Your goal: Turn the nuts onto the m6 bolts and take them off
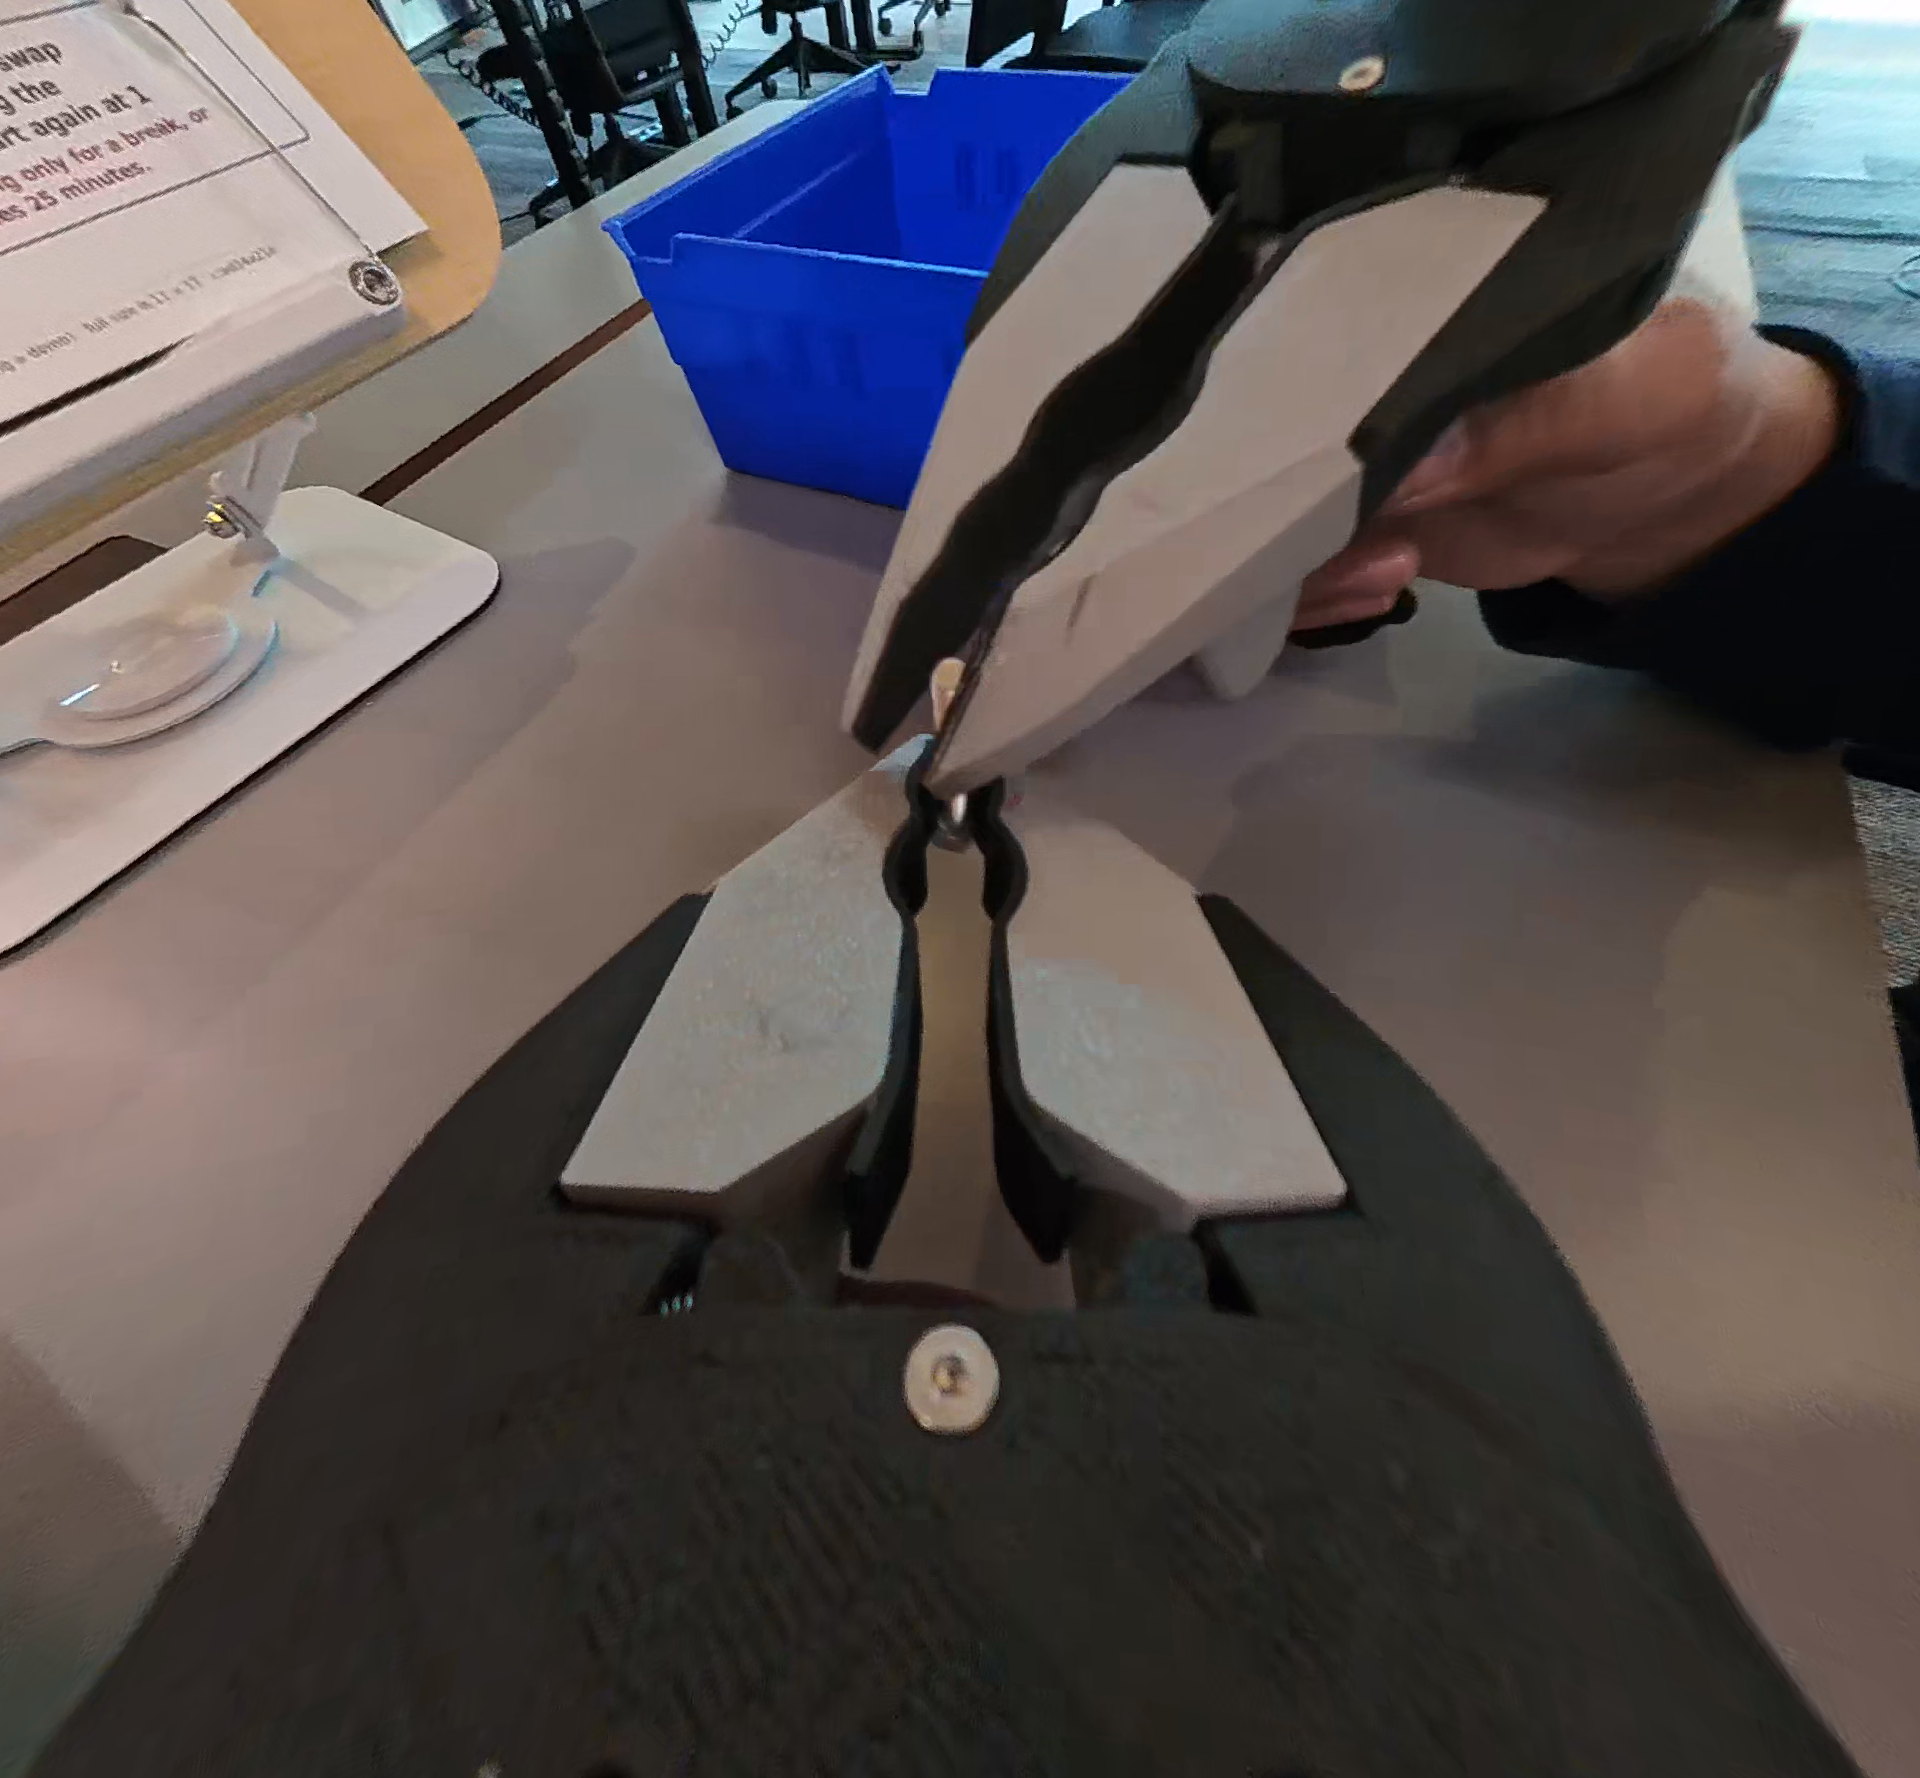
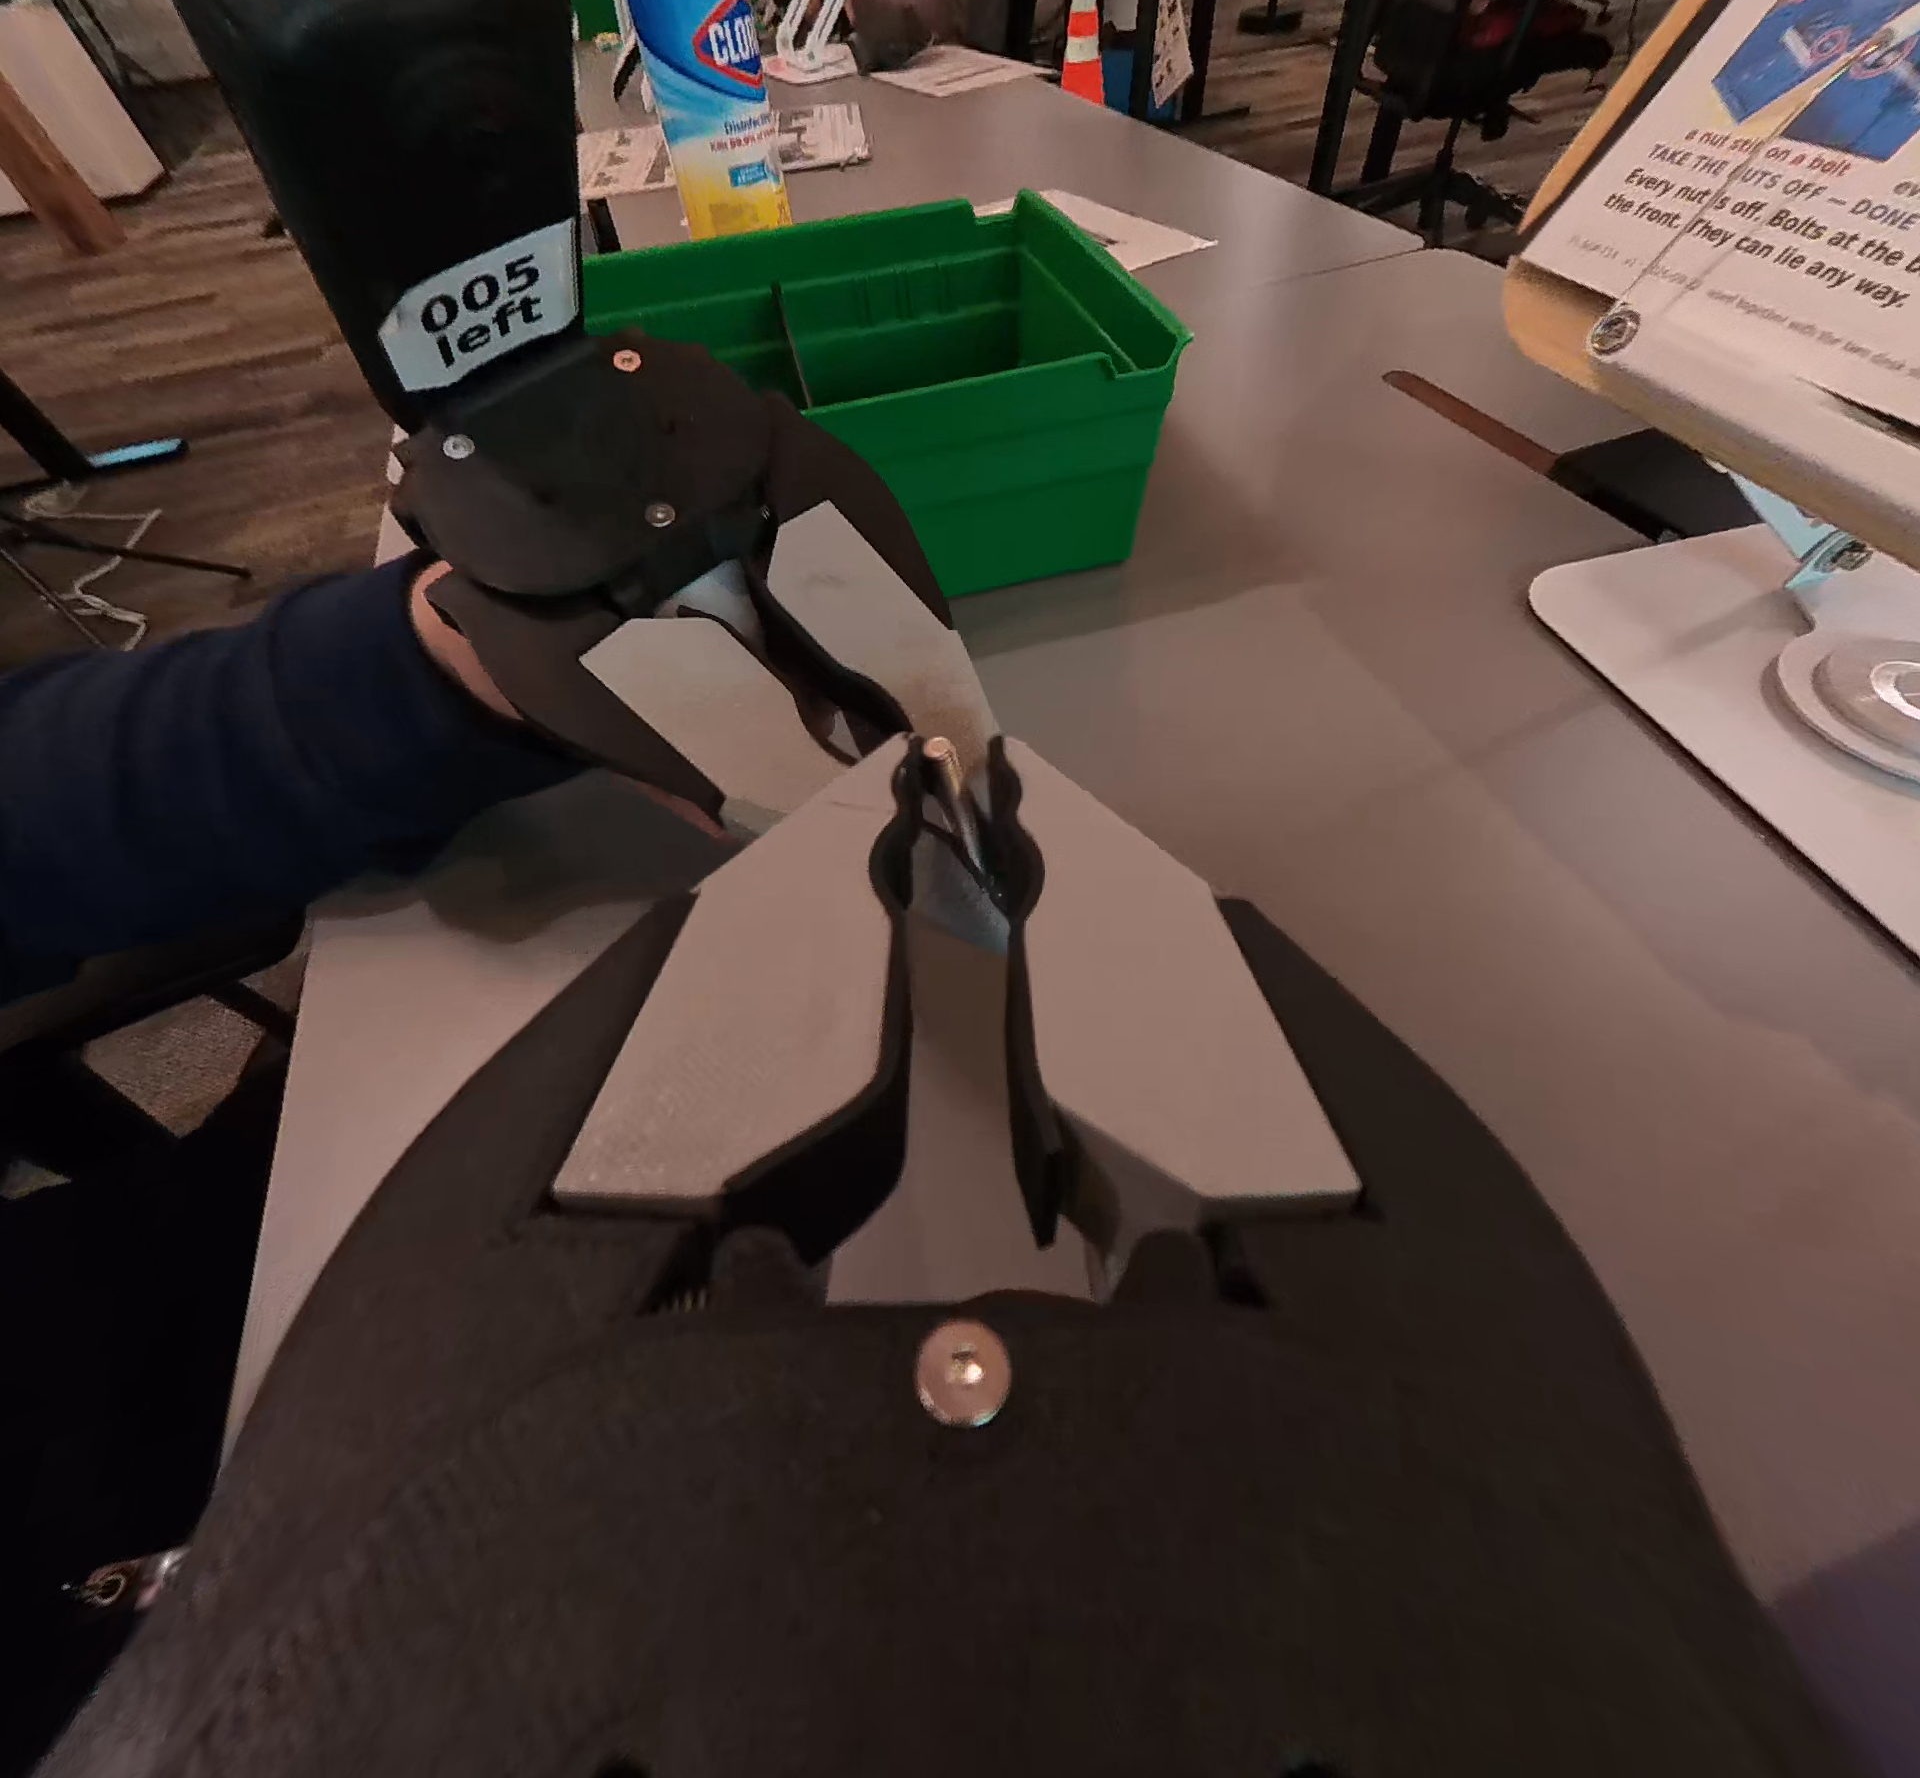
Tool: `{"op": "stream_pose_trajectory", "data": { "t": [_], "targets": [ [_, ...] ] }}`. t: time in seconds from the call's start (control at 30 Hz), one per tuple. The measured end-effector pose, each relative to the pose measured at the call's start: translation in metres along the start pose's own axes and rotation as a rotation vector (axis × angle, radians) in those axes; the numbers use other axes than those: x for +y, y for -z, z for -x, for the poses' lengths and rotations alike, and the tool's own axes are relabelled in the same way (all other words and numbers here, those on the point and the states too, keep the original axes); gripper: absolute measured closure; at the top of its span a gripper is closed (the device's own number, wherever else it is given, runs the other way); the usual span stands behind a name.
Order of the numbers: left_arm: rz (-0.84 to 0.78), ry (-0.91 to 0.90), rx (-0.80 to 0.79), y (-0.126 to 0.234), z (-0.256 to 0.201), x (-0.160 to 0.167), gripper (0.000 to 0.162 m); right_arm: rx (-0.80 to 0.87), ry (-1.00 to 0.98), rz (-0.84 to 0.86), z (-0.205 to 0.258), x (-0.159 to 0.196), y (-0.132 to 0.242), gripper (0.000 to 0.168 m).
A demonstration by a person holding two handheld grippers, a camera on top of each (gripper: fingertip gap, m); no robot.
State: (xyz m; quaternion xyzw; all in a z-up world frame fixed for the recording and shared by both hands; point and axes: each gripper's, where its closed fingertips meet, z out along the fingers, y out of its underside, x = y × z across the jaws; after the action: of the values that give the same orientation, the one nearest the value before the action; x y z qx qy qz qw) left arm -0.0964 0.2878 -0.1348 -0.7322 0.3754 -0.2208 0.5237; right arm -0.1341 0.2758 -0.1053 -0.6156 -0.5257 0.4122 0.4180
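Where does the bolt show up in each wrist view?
Left wrist view: bolt at centre, pinched in the right tongs, just above the left tongs.
Right wrist view: bolt at centre, between the right tongs' tips.
Shared landmark: the grey table.

Even, soft indoor light — faint shadows on the table (image 1: 1455,949), wide-angle bending and blur at edges.

Print can be read in both views, though none is repeated here: in the left wrist view a white sheet (image 1: 156,170) on a stand at 10 o'clock carries black and red lines. In the right wrist view there are three bearers — a white label (image 2: 483,307) on the left gripper's (image 1: 953,809) handle at 11 o'clock, a blue-and-yellow branded canister (image 2: 712,87) at 12, and an illustrated instruction sheet (image 2: 1766,201) at 2.
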Motion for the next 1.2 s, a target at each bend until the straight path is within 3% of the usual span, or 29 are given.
{"op": "stream_pose_trajectory", "data": {
  "t": [0.23,0.77,1.2],
  "targets": [
    [-0.044,0.056,0.032,0.003,0.001,-0.005,0.157,0.040,-0.029,-0.009,-0.010,-0.002,0.006,0.166],
    [-0.265,0.227,0.213,0.023,-0.010,-0.038,0.160,-0.122,-0.174,-0.139,0.004,-0.023,0.017,0.166],
    [-0.244,0.239,0.236,0.019,-0.014,-0.034,0.159,-0.136,-0.182,-0.142,0.005,-0.024,0.017,0.166]
  ]
}}
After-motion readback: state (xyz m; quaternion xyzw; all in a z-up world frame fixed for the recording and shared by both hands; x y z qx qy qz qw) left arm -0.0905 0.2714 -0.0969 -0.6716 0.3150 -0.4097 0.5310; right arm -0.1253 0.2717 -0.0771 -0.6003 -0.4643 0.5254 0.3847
